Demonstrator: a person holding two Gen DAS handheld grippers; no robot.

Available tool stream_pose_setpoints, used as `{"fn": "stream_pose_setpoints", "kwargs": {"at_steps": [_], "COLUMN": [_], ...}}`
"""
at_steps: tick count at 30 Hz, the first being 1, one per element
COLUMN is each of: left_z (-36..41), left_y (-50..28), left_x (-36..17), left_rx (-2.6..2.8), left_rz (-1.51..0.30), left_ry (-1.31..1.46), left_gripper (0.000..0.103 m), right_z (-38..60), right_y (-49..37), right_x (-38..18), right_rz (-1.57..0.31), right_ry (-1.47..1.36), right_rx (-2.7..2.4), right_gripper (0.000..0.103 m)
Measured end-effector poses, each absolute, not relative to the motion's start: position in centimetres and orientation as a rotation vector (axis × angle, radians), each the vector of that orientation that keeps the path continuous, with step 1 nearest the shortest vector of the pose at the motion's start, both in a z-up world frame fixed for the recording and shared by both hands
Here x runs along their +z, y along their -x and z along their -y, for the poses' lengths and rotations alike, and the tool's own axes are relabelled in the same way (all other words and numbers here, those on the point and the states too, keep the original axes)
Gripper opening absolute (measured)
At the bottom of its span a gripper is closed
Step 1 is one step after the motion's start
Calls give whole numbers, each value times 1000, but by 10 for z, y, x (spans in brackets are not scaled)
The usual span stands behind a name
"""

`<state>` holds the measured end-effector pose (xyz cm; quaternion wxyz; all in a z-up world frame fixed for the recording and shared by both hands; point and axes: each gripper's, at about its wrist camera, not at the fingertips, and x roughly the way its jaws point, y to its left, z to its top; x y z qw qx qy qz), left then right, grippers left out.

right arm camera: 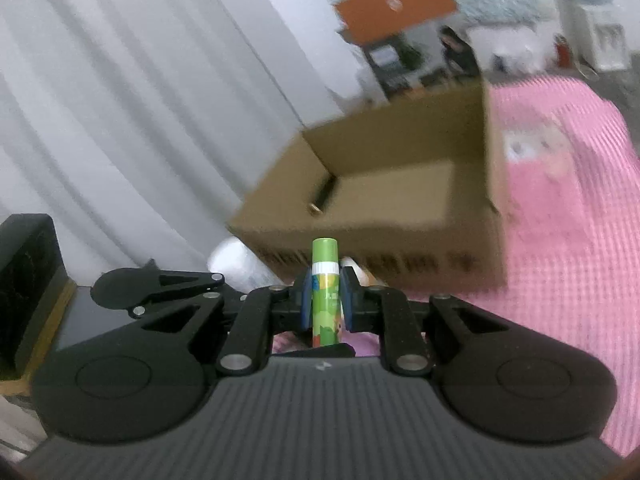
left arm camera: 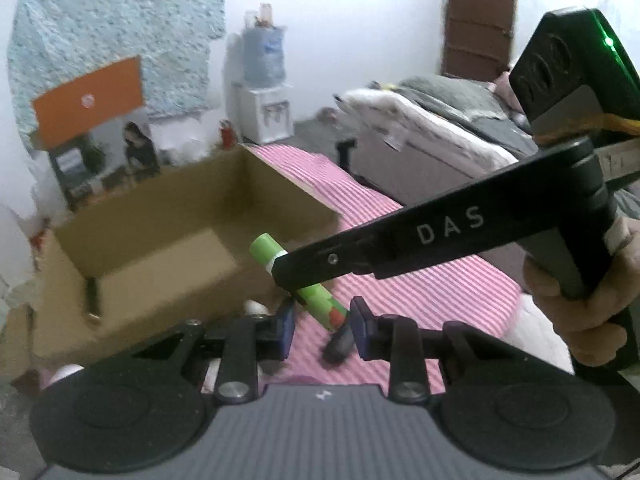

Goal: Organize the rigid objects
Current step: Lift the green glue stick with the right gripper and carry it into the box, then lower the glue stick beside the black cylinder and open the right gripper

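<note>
Bedroom w/ white walls, pink striped cloth (left arm camera: pixel 420 292) covering the work surface. Left wrist view, going L to R: orange panel (left arm camera: pixel 90 102) on the far wall, water dispenser (left arm camera: pixel 266 92) in the corner, grey bed (left arm camera: pixel 440 128) at right.

Open cardboard box (left arm camera: pixel 168 240) sits on the cloth at left-centre, top open; a slim dark item w/ a brass-coloured end (left arm camera: pixel 93 296) lies inside near the left wall. Blurry, can't tell what it is.

Just in front of the box: green tube (left arm camera: pixel 266 248) w/ a white band, tilted, cap end up toward the box, printed end lower right. It's raised off the cloth, held mid-body. Right gripper (left arm camera: pixel 298 276) comes in from the right side, black arm marked "DAS", person's hand (left arm camera: pixel 580 300) on the handle.

Left gripper (left arm camera: pixel 322 328) at bottom centre, blue pads apart, nothing between them. A dark blurred object (left arm camera: pixel 338 346) lies on the cloth betw. the pads, unclear what.

Right wrist view: white curtain (right arm camera: pixel 140 100) at left, box (right arm camera: pixel 400 208) ahead, pink cloth at right. Right gripper (right arm camera: pixel 326 304) has its jaws clamped on the green tube (right arm camera: pixel 326 280), which points straight out along the fingers toward the box's near wall.
</note>
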<state>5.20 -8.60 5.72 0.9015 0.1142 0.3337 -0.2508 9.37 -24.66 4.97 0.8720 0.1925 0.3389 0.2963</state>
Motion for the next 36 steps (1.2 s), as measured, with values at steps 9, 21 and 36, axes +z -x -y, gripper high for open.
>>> {"fn": "stream_pose_setpoints", "kwargs": {"at_steps": [9, 21, 36], "left_z": [28, -22, -15], "left_y": [-127, -268, -299], "left_x": [88, 38, 0], "left_rx": [-396, -335, -273], "left_rz": [-767, -1033, -1165], "left_ry": [-204, -130, -199], "left_gripper": [31, 31, 47], "right_z": [195, 128, 86], "right_y": [-188, -355, -413], "right_x": [81, 30, -39], "right_rz": [-730, -1052, -1279], "right_ry": [-376, -483, -470], "right_rx": [757, 738, 706], "right_gripper": [14, 14, 15]}}
